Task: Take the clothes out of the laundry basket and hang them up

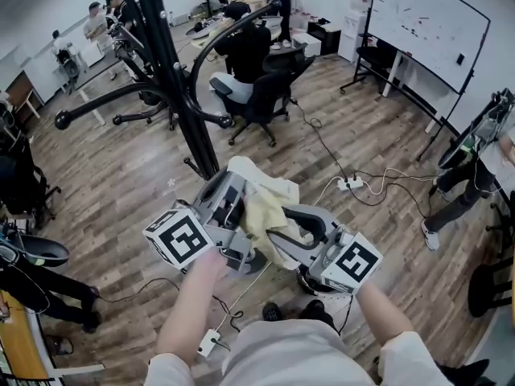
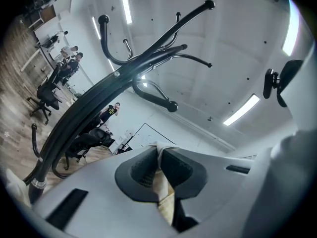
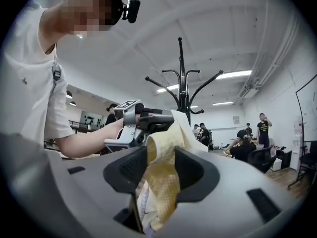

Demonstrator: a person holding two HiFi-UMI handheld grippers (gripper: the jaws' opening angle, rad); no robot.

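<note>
Two hand-held grippers meet above a wooden floor (image 1: 121, 171) in the head view, with a pale yellow cloth (image 1: 269, 199) bunched between them. A bare forearm leads to each gripper from the bottom edge.

The left gripper (image 1: 239, 185) has its jaws clenched on a fold of the cloth. Its own view shows the fabric pinched thin between the dark pads (image 2: 143, 171), with a small edge poking out above them.

The right gripper (image 1: 282, 225) reaches in from the right with its jaws spread wide. A thick, loose fold of the cloth hangs in the gap, and the pads do not squeeze it. In the right gripper view the cloth runs up from this gap to the left gripper, which is just beyond.

A black coat rack (image 1: 173, 71) with curved arms stands just past the grippers. The cloth is held up beside its pole and rests on none of the hooks. In the left gripper view the pole sweeps diagonally across a white ceiling.

Farther back, a seated person (image 1: 241, 47) occupies a black office chair (image 1: 265, 99). A whiteboard (image 1: 430, 22) stands at the upper right. A white power strip (image 1: 350, 184) lies among cables on the floor.
</note>
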